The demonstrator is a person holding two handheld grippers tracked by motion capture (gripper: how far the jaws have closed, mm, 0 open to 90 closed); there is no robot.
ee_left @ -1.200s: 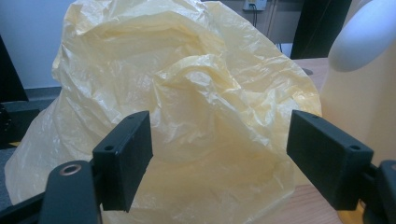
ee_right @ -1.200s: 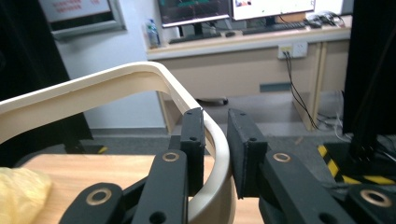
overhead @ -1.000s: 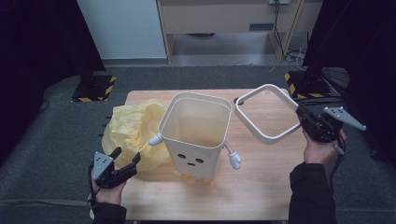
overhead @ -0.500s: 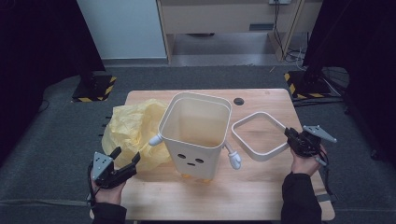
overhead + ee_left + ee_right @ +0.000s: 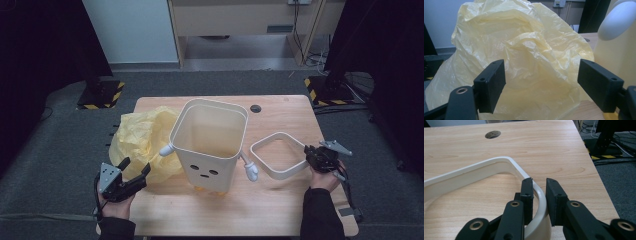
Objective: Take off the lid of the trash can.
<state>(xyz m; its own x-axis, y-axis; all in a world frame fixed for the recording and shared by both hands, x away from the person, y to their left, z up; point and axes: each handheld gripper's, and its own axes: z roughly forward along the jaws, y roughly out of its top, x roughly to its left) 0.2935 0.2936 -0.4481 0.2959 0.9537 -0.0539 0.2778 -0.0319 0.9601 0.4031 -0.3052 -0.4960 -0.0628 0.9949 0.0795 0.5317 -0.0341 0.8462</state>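
Note:
A tall cream bin [image 5: 207,145] with a face and little arms stands mid-table. Left of it lies a crumpled yellow plastic bag [image 5: 142,142]. My left gripper [image 5: 135,170] rests at the table's front left corner, open, its jaws facing the bag [image 5: 529,57] with nothing between them [image 5: 541,85]. The bin's rounded white arm [image 5: 619,22] shows at the upper right of that view. To the right of the bin a white square ring [image 5: 276,135] lies low on the table. My right gripper [image 5: 311,156] is shut on the ring's near corner [image 5: 486,167], one jaw inside the rim and one outside [image 5: 539,181].
The wooden table [image 5: 280,210] has a round cable hole [image 5: 256,108] at the back. Black stands with yellow-striped feet [image 5: 97,97] sit on the grey floor on both sides behind the table. A wooden cabinet stands farther back.
My right hand has come down and toward me with the white ring, from raised beside the bin to low on the table. The left gripper has stayed put.

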